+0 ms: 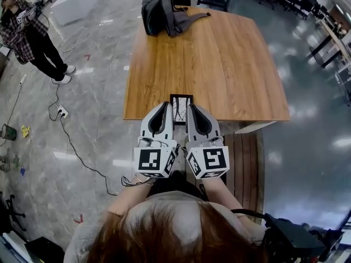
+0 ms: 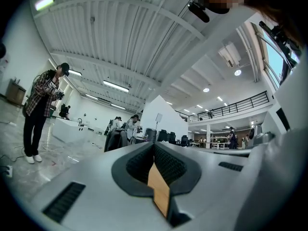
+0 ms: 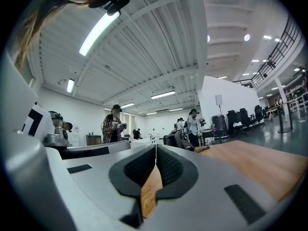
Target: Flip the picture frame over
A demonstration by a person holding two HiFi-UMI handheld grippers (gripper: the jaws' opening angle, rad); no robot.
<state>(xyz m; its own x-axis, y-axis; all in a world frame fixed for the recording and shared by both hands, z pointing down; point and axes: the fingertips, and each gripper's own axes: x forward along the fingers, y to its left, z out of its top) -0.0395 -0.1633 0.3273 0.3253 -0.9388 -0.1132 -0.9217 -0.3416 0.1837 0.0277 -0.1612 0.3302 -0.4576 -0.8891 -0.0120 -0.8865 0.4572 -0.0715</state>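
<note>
In the head view a small black-rimmed picture frame (image 1: 181, 107) lies at the front edge of the wooden table (image 1: 219, 64). My left gripper (image 1: 164, 106) and right gripper (image 1: 193, 108) rest side by side, their tips flanking the frame's left and right sides. Whether they touch it I cannot tell. In the left gripper view the left gripper (image 2: 154, 146) has its dark pads pressed together with nothing between them. The right gripper (image 3: 156, 148) looks the same in the right gripper view, shut and empty, with the tabletop (image 3: 260, 160) stretching off to its right. The frame shows in neither gripper view.
A dark grey backpack (image 1: 160, 9) sits at the table's far edge. A person in a plaid shirt (image 1: 26, 37) stands on the floor at far left. Cables and a power strip (image 1: 62, 112) lie on the floor left of the table. A slatted wooden bench (image 1: 244, 158) is under my right side.
</note>
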